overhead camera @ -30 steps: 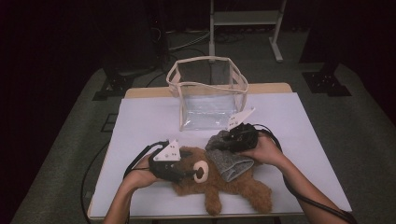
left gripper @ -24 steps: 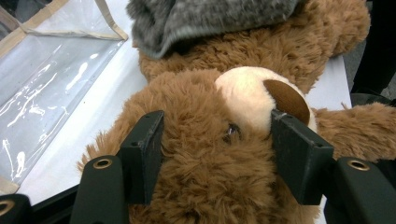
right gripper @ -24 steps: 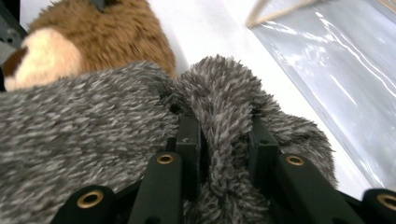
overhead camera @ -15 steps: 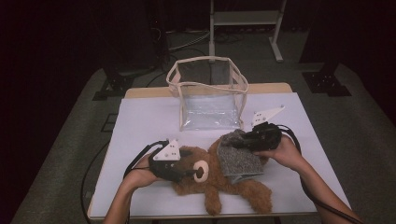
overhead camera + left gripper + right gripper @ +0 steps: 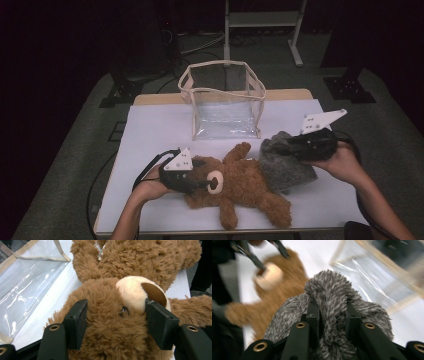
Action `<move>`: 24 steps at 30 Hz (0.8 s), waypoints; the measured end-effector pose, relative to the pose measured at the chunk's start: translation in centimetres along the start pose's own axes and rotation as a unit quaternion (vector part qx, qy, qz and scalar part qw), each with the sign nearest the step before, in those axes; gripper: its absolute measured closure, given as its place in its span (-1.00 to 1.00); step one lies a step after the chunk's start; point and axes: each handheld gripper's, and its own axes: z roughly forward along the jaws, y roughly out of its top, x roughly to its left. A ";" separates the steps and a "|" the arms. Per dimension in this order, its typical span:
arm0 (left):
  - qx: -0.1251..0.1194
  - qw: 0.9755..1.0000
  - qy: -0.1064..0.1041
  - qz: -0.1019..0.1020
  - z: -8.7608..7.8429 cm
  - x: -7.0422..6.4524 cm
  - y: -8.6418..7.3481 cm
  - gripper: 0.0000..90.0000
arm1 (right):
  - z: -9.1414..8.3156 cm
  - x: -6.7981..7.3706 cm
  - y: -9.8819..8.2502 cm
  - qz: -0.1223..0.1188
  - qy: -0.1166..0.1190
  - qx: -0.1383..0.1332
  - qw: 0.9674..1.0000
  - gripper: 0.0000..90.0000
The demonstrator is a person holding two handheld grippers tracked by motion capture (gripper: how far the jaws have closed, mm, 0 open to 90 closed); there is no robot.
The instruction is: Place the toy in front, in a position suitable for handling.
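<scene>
- We see a clear plastic bag [image 5: 225, 107] with beige trim standing upright at the far middle of the table, top open; we make out nothing inside it, though glare on the film hides part of the bottom.
- We see the left gripper [image 5: 202, 184] at the near left, jaws clamped on the head of the brown teddy bear [image 5: 245, 185]; in the left gripper view the pads [image 5: 78, 322] press into the fur on either side of the face, beside the cream muzzle [image 5: 132, 292].
- The bear lies flat on the near middle of the table, head to the left, one arm reaching toward the bag, legs toward the near right.
- We see the right gripper [image 5: 282, 148] at the right, jaws closed on a fold of the grey fuzzy cloth [image 5: 287, 167]; the right gripper view shows the fold pinched between the pads [image 5: 313, 315].
- The cloth lies just right of the bear, touching it, its far end lifted by the jaws.
- The table [image 5: 150, 130] has a white cover, with a wooden edge showing at the far side.
- The room is dark; grey floor, a white metal stand [image 5: 260, 20] far behind, cables on the floor.
</scene>
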 end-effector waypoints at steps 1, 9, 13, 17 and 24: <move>0.000 1.000 0.001 -0.001 0.0 0.1 0.0 -0.17 | -0.9 -0.3 -0.7 0.005 -0.020 0.008 1.000 0.57; -0.003 1.000 0.002 -0.006 0.1 0.2 0.0 -0.17 | 1.2 0.3 -1.2 0.012 0.005 0.003 1.000 0.57; -0.002 1.000 0.002 -0.006 0.1 0.2 0.1 -0.17 | 4.5 1.9 0.1 0.009 0.067 -0.019 0.998 0.58; -0.003 1.000 0.001 -0.007 0.1 0.1 0.0 -0.17 | 7.7 4.3 1.4 -0.001 0.131 -0.021 0.991 0.54; -0.005 1.000 0.001 -0.008 0.1 0.2 -0.1 -0.17 | 7.6 4.9 1.9 -0.016 0.118 -0.010 0.993 0.13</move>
